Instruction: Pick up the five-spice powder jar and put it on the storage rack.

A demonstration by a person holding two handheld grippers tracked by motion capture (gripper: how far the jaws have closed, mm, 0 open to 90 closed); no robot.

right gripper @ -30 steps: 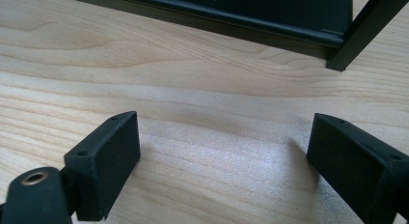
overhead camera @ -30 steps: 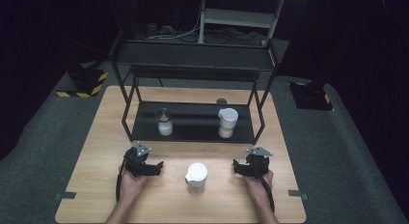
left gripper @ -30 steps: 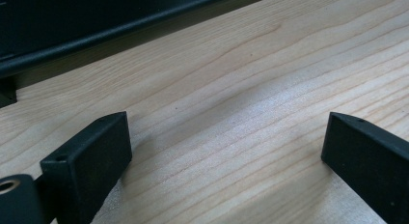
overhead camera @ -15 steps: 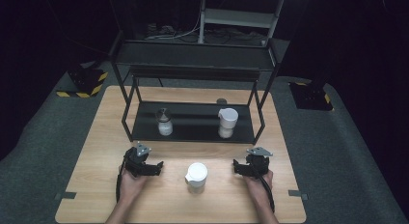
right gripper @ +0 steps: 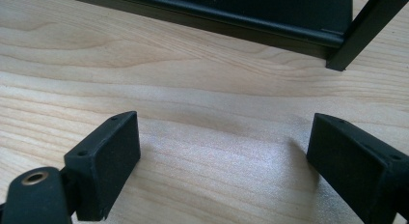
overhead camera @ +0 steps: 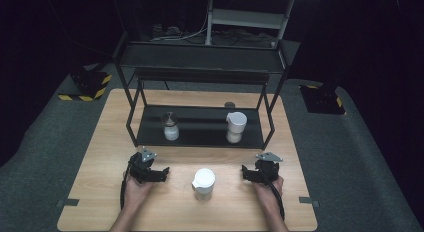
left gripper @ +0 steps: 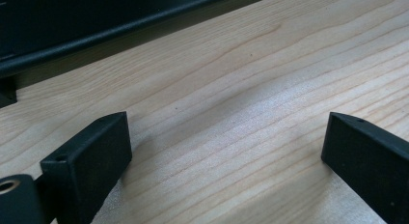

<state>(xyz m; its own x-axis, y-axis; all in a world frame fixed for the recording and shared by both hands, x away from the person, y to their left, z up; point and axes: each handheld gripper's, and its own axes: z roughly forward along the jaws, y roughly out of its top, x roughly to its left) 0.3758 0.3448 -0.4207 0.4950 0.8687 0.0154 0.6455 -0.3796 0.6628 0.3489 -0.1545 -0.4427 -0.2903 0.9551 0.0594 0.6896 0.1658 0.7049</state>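
Resting both hands on the wooden table [overhead camera: 90, 157], I am holding a pair of tongs in each, and both pairs are lying low on the bare boards. I am keeping my left gripper [overhead camera: 162, 173] spread wide; in the left gripper view its jaws are standing far apart with nothing but wood grain between them, and the dark base rail of the black rack [overhead camera: 200, 142] is running across just ahead. My right gripper [overhead camera: 245, 173] is standing open in the same way; in the right gripper view its two jaws are framing bare wood, with a leg of the rack coming down ahead and to one side.

Between my two pairs of tongs, a white lidded cup [overhead camera: 203, 182] is standing upright on the table, near both and touching neither. My left tongs are pointing across toward it from one side, and my right tongs are pointing back at it from the other.

Beyond my tongs, on the low shelf of the rack, a small jar with a dark top [overhead camera: 170, 126] is sitting ahead of my left gripper, and a white pitcher [overhead camera: 235, 124] is sitting ahead of my right gripper, the two well apart.
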